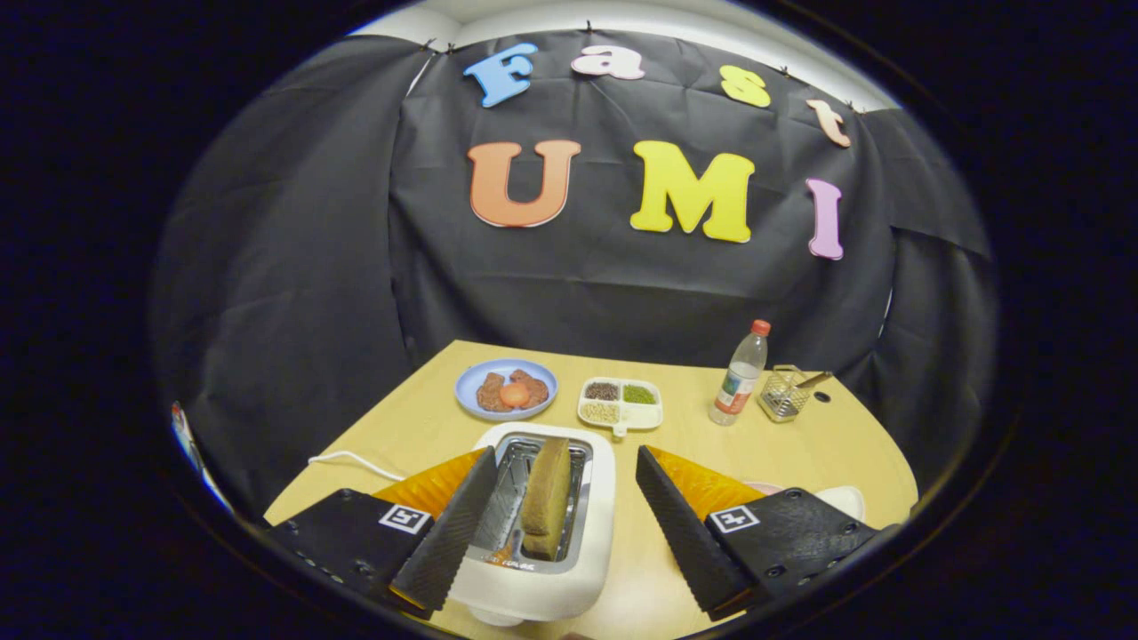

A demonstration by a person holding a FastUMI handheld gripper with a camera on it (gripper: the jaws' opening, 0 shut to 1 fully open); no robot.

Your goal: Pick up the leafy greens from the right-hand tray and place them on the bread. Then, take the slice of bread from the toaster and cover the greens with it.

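The fingers (558,524) stand wide apart at the bottom of the frame, holding nothing, with the toaster (542,524) between them and closer to the left finger. The slice of bread (546,496) stands on edge in the toaster's slot, its top poking above the rim at lower centre. The leafy greens and the bread they go on cannot be made out; a pale rim of something (840,500) peeks out behind the right finger at lower right, perhaps a tray, but I cannot tell.

The step in hand looks like taking the slice from the toaster. The main risk is the left finger: it already overlaps the toaster's left edge, so a straight descent could knock the toaster's body or catch the metal slot instead of the bread. The slice also leans slightly, and a pinch low on one corner could tear it or let it swing and drop.

Further back on the table (427,427), a blue plate (506,388) with food sits at centre left, a divided dish (621,404) of grains beside it, then a bottle (739,373) and a small wire basket (784,393) to the right. A white cord (347,459) trails at left. None of these blocks the slot.
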